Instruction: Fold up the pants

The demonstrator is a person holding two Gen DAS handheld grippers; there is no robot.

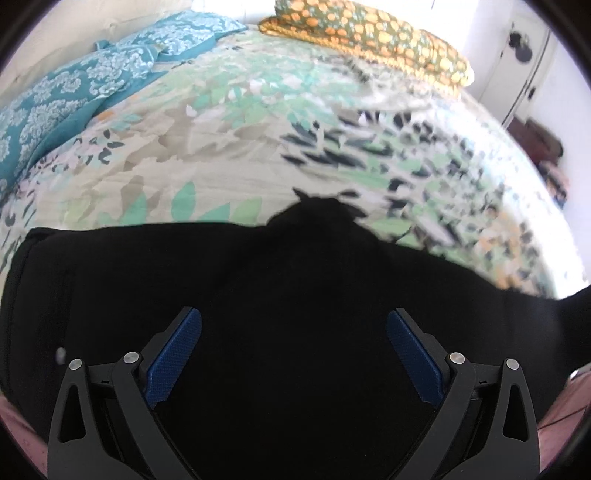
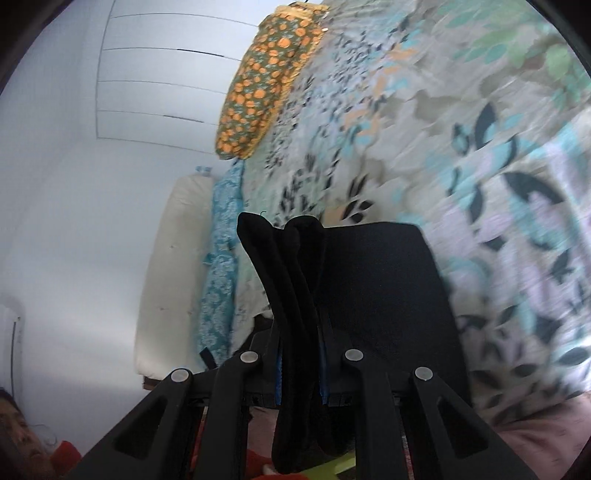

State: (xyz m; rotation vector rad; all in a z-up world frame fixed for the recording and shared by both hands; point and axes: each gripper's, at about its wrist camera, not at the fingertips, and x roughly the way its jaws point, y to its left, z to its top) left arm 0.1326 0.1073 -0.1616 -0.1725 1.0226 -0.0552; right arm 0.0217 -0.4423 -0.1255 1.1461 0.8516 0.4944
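Observation:
The black pants (image 1: 258, 280) lie spread across the near part of the floral bedspread (image 1: 229, 147). My left gripper (image 1: 293, 314) hangs just above them, open, its blue pads (image 1: 177, 354) wide apart with nothing pinched between them. In the right wrist view, which is tilted and blurred, my right gripper (image 2: 299, 332) is shut on a thick bunched fold of the pants (image 2: 284, 266). That fold sticks out past the fingertips and also hangs below them. A flat folded panel of the pants (image 2: 376, 280) spreads to the right of the fingers against the bedspread (image 2: 480, 184).
A teal patterned pillow (image 1: 74, 92) lies at the bed's far left and a folded orange-and-green cloth (image 1: 369, 33) at its far edge. A white door (image 1: 524, 66) stands at the right. A cream pillow (image 2: 170, 277) and a person (image 2: 22, 443) show in the right wrist view.

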